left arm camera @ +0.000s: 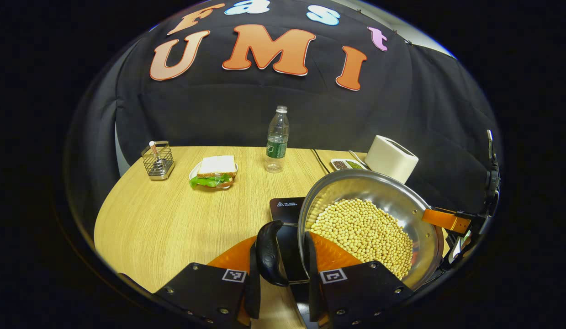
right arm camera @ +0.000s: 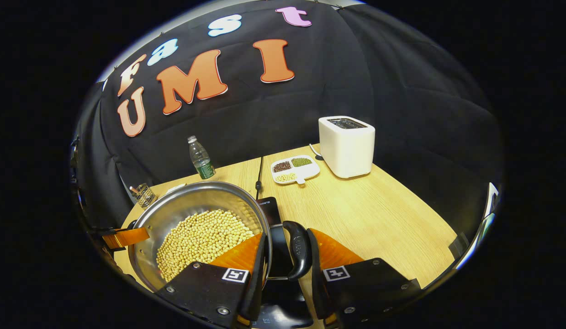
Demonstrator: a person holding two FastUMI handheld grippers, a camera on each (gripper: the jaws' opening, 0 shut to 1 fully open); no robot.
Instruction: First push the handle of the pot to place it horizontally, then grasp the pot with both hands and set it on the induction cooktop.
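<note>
Left gripper view: my left jaws (left arm camera: 283,274) straddle the pot's (left arm camera: 383,192) black side handle (left arm camera: 270,253), one finger outside the handle and the other hard against the steel wall; whether both truly press I cannot tell. In the right gripper view my right jaws (right arm camera: 286,274) sit the same way on the opposite handle (right arm camera: 298,249), and again I cannot tell whether they pinch or merely bracket it. The pot, loaded with soybeans (left arm camera: 362,235), hangs between my two jaws, tilted, above the dark induction cooktop (left arm camera: 287,208), whose glass edge shows just ahead of my fingertips.

What worries me: the beans are loose and heaped, so in my judgement any uneven lift or tilt toward one side could send them rolling over the rim. If one pair of jaws holds less firmly than the other, the handle may pivot or slip and the pot could drop onto the glass. Setting it down off-centre could leave it overhanging the cooktop.

Hidden from me: the pot's base and how far it stands off the cooktop, most of the cooktop itself under the pot, and the contact faces where my fingers meet the handles. The orange finger (left arm camera: 447,220) of the other gripper at the far rim is cut off.
</note>
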